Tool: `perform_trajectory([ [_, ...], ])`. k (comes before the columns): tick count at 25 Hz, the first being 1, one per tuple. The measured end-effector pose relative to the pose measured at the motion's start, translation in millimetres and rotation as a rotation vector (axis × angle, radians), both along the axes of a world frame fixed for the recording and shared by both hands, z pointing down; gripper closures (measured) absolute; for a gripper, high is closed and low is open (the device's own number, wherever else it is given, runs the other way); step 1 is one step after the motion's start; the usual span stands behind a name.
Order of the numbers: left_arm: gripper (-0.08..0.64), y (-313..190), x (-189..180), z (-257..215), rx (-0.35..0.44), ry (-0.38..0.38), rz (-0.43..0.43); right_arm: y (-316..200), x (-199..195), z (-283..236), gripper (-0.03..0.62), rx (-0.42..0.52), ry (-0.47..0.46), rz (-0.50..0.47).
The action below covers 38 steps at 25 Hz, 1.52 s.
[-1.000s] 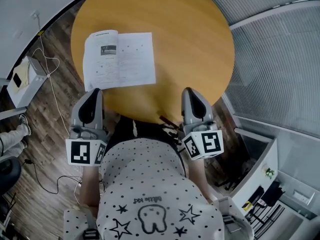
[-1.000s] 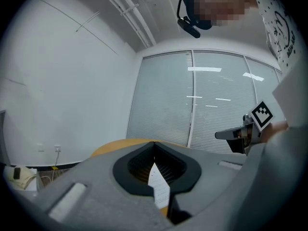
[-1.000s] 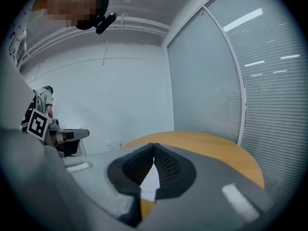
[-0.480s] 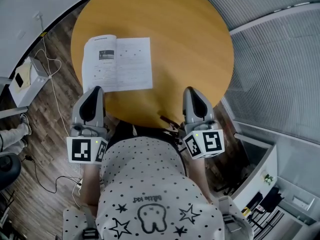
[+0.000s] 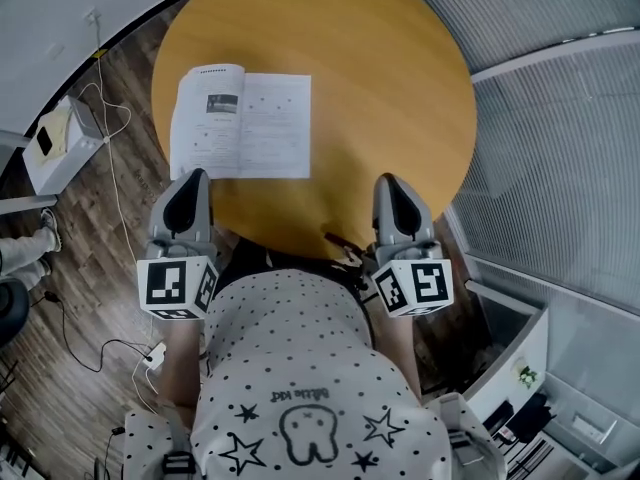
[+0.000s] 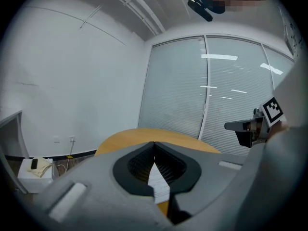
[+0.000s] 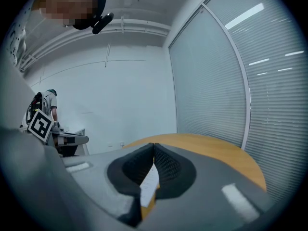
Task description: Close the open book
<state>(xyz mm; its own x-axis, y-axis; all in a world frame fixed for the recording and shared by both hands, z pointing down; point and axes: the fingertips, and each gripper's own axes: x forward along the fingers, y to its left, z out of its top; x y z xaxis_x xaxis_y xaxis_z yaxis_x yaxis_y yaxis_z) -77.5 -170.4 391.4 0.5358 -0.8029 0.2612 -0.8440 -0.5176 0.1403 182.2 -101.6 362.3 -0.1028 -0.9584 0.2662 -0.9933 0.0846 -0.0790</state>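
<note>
Book [image 5: 240, 123] open by counter [image 5: 380, 88] left edge. Left hand-held gripper [image 5: 192, 178] and right hand-held gripper [image 5: 386, 182] closed, empty, at near edge. White box [image 5: 60, 143] on floor [image 5: 100, 268].

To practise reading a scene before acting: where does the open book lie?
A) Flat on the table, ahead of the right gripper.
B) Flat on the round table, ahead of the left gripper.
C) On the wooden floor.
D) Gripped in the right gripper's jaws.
B: in the head view the open book lies flat on the table just beyond the left gripper, while the right gripper faces bare tabletop.
</note>
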Motion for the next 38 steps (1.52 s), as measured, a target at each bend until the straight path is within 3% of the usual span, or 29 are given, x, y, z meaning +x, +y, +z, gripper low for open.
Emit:
perform_trajectory([
  [25,0.551,0,3,-6,0.026,0.033,0.0,-4,0,-2,0.588,0.019,-0.005,-0.013],
  [31,0.548,3,-3,1,-0.03,0.174,0.008,-3,-6,1,0.588,0.004,-0.018,-0.019],
  [34,0.466,4,-3,14,-0.095,0.244,0.034,-2,-14,5,0.588,-0.01,-0.024,-0.036],
  [38,0.443,5,-7,40,-0.185,0.322,0.033,-5,-25,10,0.588,-0.03,-0.025,-0.061],
])
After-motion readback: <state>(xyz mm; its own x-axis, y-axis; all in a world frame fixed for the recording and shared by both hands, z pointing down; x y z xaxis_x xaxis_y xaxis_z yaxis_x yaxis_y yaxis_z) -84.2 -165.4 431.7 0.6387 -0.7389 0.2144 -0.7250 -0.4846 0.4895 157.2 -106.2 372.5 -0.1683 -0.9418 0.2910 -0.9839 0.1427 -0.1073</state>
